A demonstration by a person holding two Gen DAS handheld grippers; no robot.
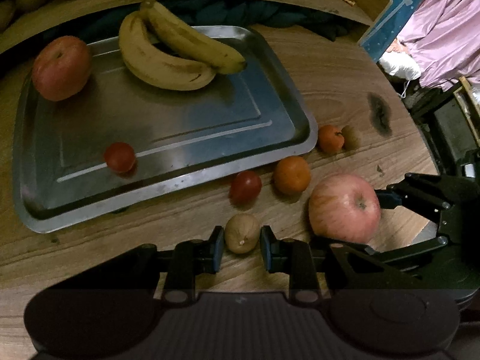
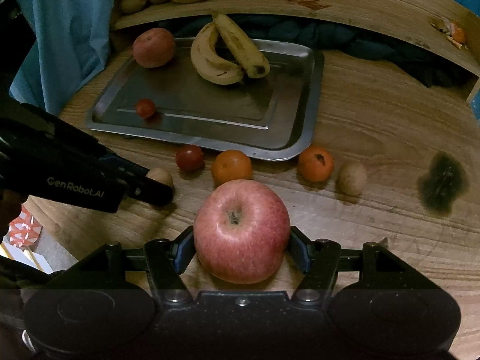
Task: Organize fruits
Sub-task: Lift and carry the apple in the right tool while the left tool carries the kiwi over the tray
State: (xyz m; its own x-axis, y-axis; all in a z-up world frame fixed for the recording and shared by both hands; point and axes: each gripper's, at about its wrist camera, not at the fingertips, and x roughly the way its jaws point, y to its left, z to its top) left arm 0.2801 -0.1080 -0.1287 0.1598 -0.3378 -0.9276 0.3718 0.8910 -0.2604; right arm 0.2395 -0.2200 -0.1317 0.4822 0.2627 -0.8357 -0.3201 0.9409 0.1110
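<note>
A steel tray (image 1: pixel 270 150) holds a red apple (image 1: pixel 61 67), two bananas (image 1: pixel 174 57) and a cherry tomato (image 1: pixel 120 156). On the wooden table in front of it lie a second tomato (image 1: pixel 245 186), two oranges (image 1: pixel 291 175) (image 1: pixel 330 138) and a walnut (image 1: pixel 351 136). My left gripper (image 1: pixel 241 234) is shut on another walnut (image 1: pixel 241 240), which rests on the table. My right gripper (image 2: pixel 241 235) is shut on a big pink-red apple (image 2: pixel 241 231), stem up, low over the table near its front edge. The two grippers are close side by side.
A raised wooden shelf (image 2: pixel 360 3) behind the tray carries more produce and orange peel (image 2: pixel 453 34). Dark cloth (image 2: pixel 390 48) lies under it. A dark knot (image 2: pixel 442 183) marks the table at right. Blue fabric (image 2: pixel 69 30) hangs at the left.
</note>
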